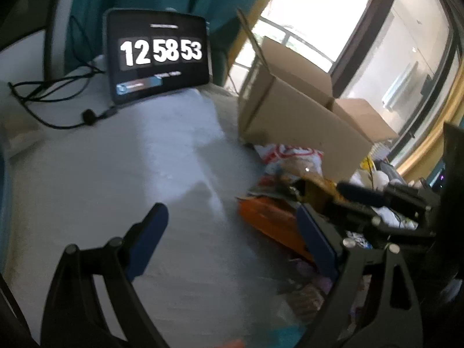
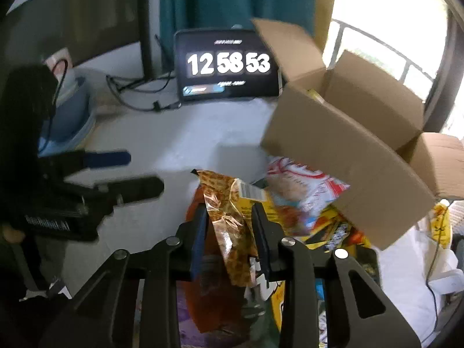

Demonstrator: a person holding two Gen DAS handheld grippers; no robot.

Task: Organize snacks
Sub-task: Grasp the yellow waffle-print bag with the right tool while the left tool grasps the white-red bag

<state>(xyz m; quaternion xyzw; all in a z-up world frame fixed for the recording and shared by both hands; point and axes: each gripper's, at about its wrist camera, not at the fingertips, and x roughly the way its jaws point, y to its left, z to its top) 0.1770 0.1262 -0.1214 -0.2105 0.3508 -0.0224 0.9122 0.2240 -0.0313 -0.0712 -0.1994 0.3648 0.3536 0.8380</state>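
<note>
Nearest me, my right gripper (image 2: 229, 232) has its jaws narrowed onto the crinkly pretzel bag (image 2: 229, 217), apparently by one thin fold; it could slip out on the way to the cardboard box (image 2: 348, 145), far right. My left gripper (image 1: 232, 235) gapes wide, holding nothing, over the white counter (image 1: 145, 174) left of the snack pile (image 1: 275, 217).

A crinkled gold foil snack bag with pretzel print (image 2: 229, 217) stands upright atop mixed snack packets (image 2: 304, 197), an open cardboard box (image 2: 348, 133) at two o'clock.
</note>
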